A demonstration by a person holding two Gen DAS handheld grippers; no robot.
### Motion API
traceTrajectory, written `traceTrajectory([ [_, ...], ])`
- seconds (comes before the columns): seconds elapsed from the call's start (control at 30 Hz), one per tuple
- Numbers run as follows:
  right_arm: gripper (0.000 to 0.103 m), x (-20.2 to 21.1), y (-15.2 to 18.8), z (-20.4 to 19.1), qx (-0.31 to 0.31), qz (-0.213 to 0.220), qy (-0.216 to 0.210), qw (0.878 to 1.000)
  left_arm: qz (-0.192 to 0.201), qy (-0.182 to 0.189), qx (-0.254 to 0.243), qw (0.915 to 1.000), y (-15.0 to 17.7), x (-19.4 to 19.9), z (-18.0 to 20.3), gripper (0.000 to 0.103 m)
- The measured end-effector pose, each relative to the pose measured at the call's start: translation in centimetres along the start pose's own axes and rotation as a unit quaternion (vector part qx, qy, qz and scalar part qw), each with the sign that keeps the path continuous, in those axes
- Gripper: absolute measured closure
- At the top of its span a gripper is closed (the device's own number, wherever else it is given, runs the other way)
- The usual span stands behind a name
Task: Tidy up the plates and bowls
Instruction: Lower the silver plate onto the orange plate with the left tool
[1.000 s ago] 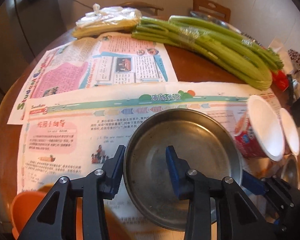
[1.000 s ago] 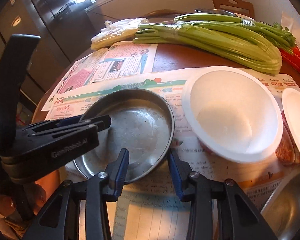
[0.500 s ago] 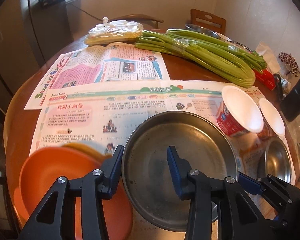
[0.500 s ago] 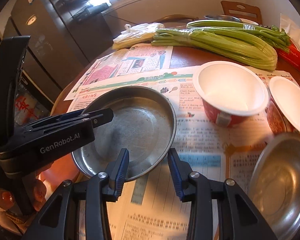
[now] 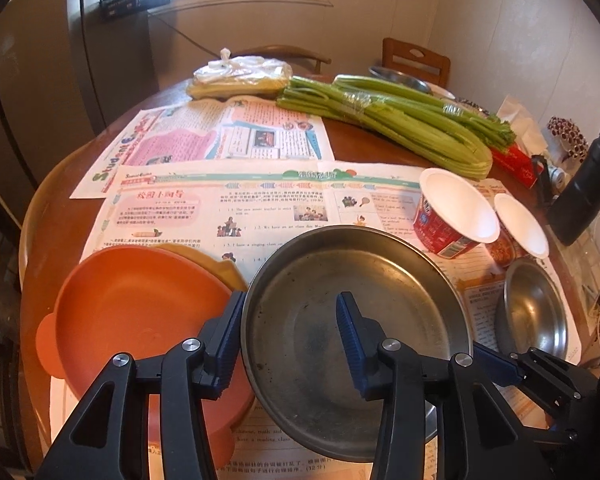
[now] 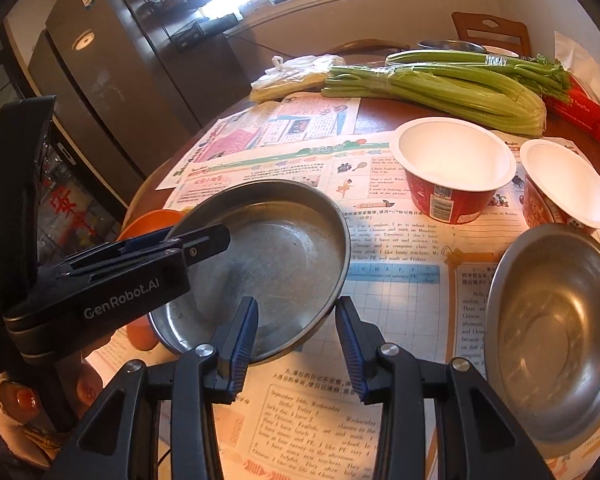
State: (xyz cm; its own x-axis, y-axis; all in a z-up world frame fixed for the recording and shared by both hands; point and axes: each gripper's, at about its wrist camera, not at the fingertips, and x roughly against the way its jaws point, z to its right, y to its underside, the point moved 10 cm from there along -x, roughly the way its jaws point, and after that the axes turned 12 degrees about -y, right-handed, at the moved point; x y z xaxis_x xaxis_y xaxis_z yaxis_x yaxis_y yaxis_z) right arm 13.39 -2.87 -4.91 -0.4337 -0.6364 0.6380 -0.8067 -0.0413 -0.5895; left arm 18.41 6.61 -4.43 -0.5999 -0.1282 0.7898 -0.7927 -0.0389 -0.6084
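Your left claw (image 5: 288, 340) straddles the steel pan's (image 5: 380, 280) rim, fingers parted; your right claw (image 6: 296, 344) hangs released beside it.

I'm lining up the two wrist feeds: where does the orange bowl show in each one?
Left wrist: the orange bowl fills the lower left, behind the left tongs' left finger, beside the steel pan.
Right wrist: only a sliver of the orange bowl shows at mid-left, past the pan's far-left rim.
Shared landmark: the celery bundle at the table's far side.
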Motion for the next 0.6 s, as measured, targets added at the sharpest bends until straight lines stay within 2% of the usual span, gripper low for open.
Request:
traceTrajectory([
  [0.27, 0.062, 1.0, -1.1, -1.9, 0.012, 0.019, -0.007, 1.000, 0.015, 0.004, 0.006, 0.9999, -0.8, 1.6, -1.3, 0.057],
  [0.6, 0.062, 0.9, -2.6, -5.3, 0.041, 0.030, -0.023, 0.998, 0.045, -0.009, 0.028, 0.9986, -1.6, 4.1, -4.7, 0.057],
])
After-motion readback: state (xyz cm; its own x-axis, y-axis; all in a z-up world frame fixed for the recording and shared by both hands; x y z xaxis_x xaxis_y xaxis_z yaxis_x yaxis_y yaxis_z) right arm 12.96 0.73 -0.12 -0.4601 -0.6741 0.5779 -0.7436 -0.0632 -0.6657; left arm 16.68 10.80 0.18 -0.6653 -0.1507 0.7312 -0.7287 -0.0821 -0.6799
